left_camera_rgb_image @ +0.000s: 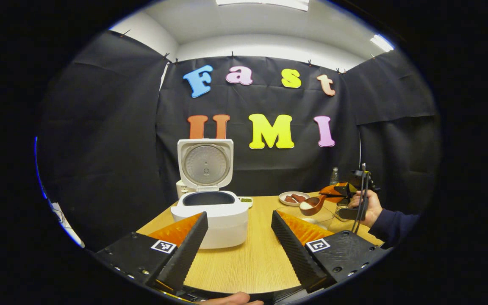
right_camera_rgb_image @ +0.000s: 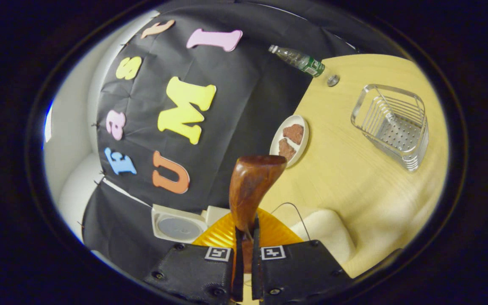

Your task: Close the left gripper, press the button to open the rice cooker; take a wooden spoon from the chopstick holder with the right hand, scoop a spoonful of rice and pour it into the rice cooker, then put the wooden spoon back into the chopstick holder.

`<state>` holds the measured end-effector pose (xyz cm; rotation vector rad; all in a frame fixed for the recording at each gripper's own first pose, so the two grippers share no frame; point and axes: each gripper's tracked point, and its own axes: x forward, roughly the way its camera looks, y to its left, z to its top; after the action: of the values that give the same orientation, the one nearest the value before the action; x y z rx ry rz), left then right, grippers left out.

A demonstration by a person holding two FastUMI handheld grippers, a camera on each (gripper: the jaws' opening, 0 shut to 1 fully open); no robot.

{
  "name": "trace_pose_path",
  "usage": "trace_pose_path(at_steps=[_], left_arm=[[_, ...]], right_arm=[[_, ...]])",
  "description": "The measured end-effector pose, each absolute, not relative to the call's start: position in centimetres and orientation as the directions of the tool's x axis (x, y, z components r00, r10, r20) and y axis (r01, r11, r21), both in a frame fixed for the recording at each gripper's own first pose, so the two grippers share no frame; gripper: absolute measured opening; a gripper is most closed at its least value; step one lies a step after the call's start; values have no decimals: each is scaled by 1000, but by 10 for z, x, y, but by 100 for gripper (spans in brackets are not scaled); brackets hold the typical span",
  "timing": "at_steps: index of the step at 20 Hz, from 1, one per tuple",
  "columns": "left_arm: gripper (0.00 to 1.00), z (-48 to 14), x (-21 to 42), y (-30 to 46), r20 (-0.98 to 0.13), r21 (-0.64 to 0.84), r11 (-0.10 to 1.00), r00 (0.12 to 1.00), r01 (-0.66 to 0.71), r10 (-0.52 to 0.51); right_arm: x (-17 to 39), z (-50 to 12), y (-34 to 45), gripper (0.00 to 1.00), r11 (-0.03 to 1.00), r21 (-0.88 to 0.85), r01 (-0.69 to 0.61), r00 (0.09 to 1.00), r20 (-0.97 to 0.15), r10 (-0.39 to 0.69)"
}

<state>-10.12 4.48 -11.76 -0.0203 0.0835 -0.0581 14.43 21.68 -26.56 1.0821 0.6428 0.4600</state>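
In the left gripper view, the left gripper point(left_camera_rgb_image: 239, 237) is sitting at the bottom of the frame with its two fingers spread wide apart, pinching nothing, and bare wooden table point(left_camera_rgb_image: 252, 262) is showing between them. Just beyond the fingertips, left of centre, the rice cooker point(left_camera_rgb_image: 210, 216) is standing on the table with its lid point(left_camera_rgb_image: 205, 163) swung fully upright, the inner pot open to view. Farther off at the right of the frame, a hand point(left_camera_rgb_image: 367, 207) in a dark sleeve is holding the right gripper point(left_camera_rgb_image: 340, 192), which is carrying the wooden spoon point(left_camera_rgb_image: 311, 205) with a white heap of rice in its bowl, above a clear container point(left_camera_rgb_image: 309, 217) near the table's right edge. Behind the spoon a small plate point(left_camera_rgb_image: 293, 198) with reddish-brown pieces is resting on the table.

In the right gripper view, the right gripper point(right_camera_rgb_image: 246, 254) is at the bottom centre, its fingers pressed close together on the handle of the wooden spoon point(right_camera_rgb_image: 250, 190), whose bowl is rising toward mid-frame. The rice cooker's lid point(right_camera_rgb_image: 178, 226) is showing at lower left. Beyond the spoon the plate point(right_camera_rgb_image: 290, 140) is lying on the table, the wire chopstick holder point(right_camera_rgb_image: 394, 125) is standing at upper right, and a plastic bottle point(right_camera_rgb_image: 299, 59) is sitting farthest away, by the wall.
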Motion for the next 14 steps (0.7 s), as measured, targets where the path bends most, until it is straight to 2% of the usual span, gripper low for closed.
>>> trace_pose_path(at_steps=[3, 7, 14], left_arm=[[95, -113, -88, 35, -95, -72, 989, 986, 129, -136], [94, -113, -62, 63, -127, -33, 996, 988, 79, -82], [94, -108, -28, 89, -164, -54, 998, 985, 36, -45]], right_arm=[[161, -242, 209, 12, 279, 959, -40, 742, -158, 651], [172, -221, 229, 12, 230, 971, -66, 715, -115, 690], [191, -195, 306, 12, 250, 953, -173, 646, -82, 759]])
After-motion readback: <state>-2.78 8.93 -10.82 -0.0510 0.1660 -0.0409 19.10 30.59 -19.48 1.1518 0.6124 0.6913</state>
